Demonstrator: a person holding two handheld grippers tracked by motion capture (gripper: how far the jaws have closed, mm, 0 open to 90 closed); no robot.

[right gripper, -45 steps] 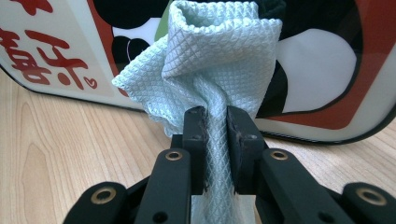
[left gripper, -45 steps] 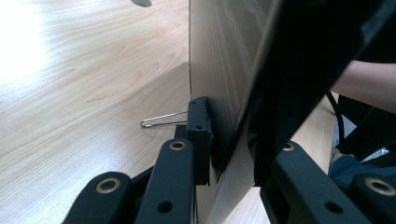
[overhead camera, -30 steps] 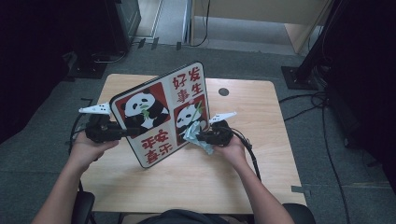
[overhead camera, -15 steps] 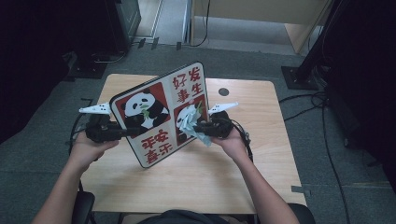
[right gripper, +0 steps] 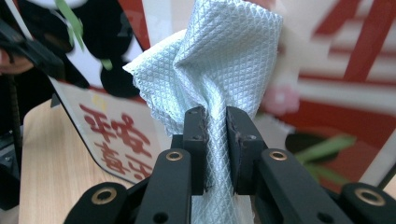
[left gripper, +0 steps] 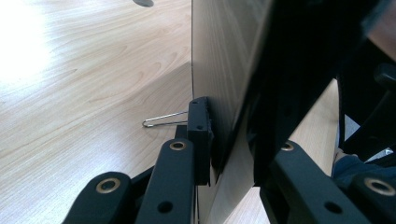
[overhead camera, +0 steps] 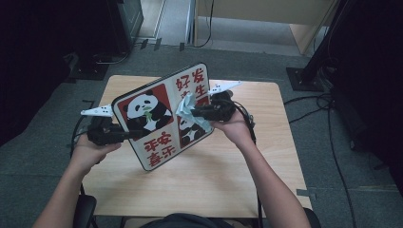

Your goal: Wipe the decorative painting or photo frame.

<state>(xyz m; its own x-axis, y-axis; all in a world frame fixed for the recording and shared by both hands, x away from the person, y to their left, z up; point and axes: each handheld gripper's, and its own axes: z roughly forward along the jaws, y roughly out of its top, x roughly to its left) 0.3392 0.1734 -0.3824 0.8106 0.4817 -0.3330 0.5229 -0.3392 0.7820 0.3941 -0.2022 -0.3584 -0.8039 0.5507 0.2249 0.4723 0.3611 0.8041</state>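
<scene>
Board [overhead camera: 164, 121] with the panda print stands tilted above the table [overhead camera: 199, 180], pinched at its left edge by the left gripper [overhead camera: 124, 134], whose jaws clamp both faces (the left gripper view shows the edge between them). To the right, the right gripper [overhead camera: 192, 113] squeezes a pale blue cloth [right gripper: 219, 70] and holds it against the printed face, at the board's right half. My guess: any wipe runs across that face, toward the left gripper.

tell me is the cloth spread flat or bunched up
Bunched up. The light blue cloth is gathered into folds and pinched between the jaws of the right hand-held gripper, against the panda board.
</scene>
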